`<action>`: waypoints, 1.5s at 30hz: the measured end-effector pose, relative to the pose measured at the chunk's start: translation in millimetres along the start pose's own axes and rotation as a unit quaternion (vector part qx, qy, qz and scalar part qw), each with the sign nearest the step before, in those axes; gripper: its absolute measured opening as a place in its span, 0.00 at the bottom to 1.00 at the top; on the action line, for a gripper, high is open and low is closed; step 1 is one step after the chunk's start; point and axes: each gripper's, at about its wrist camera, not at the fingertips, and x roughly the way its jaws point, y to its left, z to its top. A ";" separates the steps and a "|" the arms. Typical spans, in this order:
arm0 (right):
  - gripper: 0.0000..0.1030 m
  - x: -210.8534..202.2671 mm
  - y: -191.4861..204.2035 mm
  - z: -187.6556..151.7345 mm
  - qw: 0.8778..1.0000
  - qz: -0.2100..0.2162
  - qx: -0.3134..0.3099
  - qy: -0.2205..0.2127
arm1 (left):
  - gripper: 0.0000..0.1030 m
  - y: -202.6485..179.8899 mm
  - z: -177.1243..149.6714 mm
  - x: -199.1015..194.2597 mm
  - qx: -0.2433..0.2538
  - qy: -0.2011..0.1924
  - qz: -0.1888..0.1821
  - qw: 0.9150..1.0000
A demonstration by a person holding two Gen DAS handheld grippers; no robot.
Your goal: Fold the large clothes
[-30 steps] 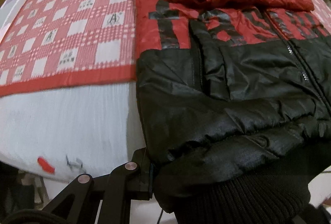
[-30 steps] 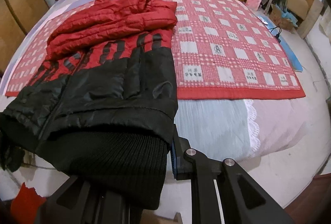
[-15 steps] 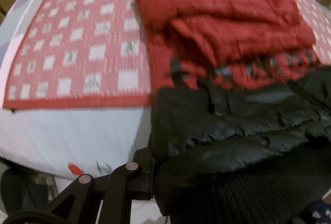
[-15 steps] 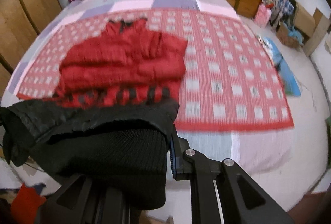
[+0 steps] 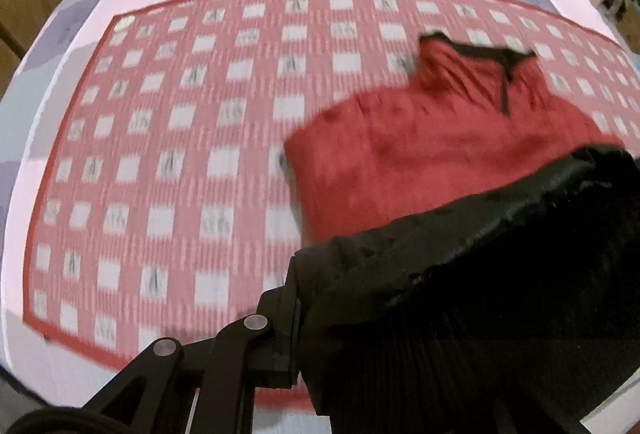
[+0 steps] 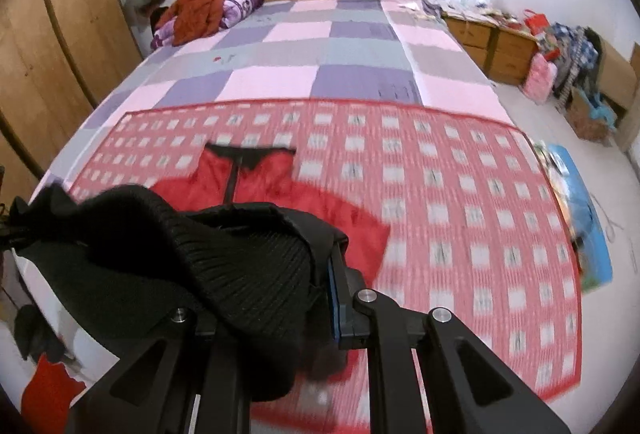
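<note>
Both grippers, left gripper (image 5: 316,318) & right gripper (image 6: 276,298), clamp the puffer jacket's (image 5: 420,153) black ribbed hem (image 6: 240,266) lifted above the red checked blanket (image 6: 440,193) on the bed; looks light, puffy, slick-shelled, so I'd grip knit hem corners.

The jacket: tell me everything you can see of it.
The jacket is padded, with a red upper body, black collar trim and a dark zip down the chest. Its black lower part ends in a ribbed knit hem, lifted off the bed and clamped by the left gripper and right gripper. The red part lies on the checked blanket. Blur hides finer detail.
</note>
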 end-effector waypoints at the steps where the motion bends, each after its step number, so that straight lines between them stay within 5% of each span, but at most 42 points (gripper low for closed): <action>1: 0.14 13.2 -1.7 12.6 1.000 0.002 -0.003 0.000 | 0.15 1.6 15.7 10.7 -0.001 0.003 0.002 1.000; 8: 0.14 122.6 -16.0 68.7 0.999 -0.019 0.013 0.041 | 0.16 0.9 98.0 101.9 -0.003 0.056 -0.002 0.998; 18: 0.14 236.2 -59.4 57.0 0.984 -0.078 0.105 0.124 | 0.24 -30.5 153.6 206.5 0.026 0.102 -0.010 0.994; 24: 0.16 263.8 -67.8 57.9 0.978 -0.076 0.124 0.147 | 0.36 -21.3 162.7 217.1 0.017 0.111 -0.032 0.993; 27: 0.21 259.6 -73.7 61.9 0.978 -0.050 0.133 0.155 | 0.54 -12.4 170.7 202.8 0.041 0.125 -0.041 0.990; 29: 0.44 247.3 -73.3 65.1 0.981 -0.038 0.116 0.152 | 0.63 -13.3 176.4 190.9 0.083 0.129 -0.038 0.987; 30: 0.69 240.4 -72.6 69.1 0.983 -0.041 0.101 0.148 | 0.69 -14.9 178.7 185.9 0.102 0.129 -0.033 0.986; 31: 0.75 232.9 -73.0 74.6 0.985 -0.035 0.092 0.142 | 0.72 -17.1 181.9 179.9 0.118 0.127 -0.029 0.984; 33: 0.76 220.9 -73.6 87.3 0.987 -0.009 0.091 0.134 | 0.87 -22.0 189.5 165.4 0.144 0.127 -0.037 0.981; 36: 0.76 206.8 -69.4 106.7 0.988 -0.003 0.080 0.133 | 0.91 -30.0 210.8 147.5 0.153 0.101 -0.028 0.983; 40: 0.76 172.4 -42.2 114.3 0.996 -0.011 0.047 0.079 | 0.94 -18.6 226.6 118.1 0.051 0.048 -0.065 0.995; 42: 0.76 153.8 -16.8 100.4 0.999 -0.018 0.011 0.048 | 0.95 -24.7 207.6 95.9 0.024 0.006 -0.089 0.996; 45: 0.76 141.2 19.7 66.6 0.999 -0.018 -0.032 0.031 | 0.96 -58.5 162.3 81.7 0.060 -0.038 -0.072 0.995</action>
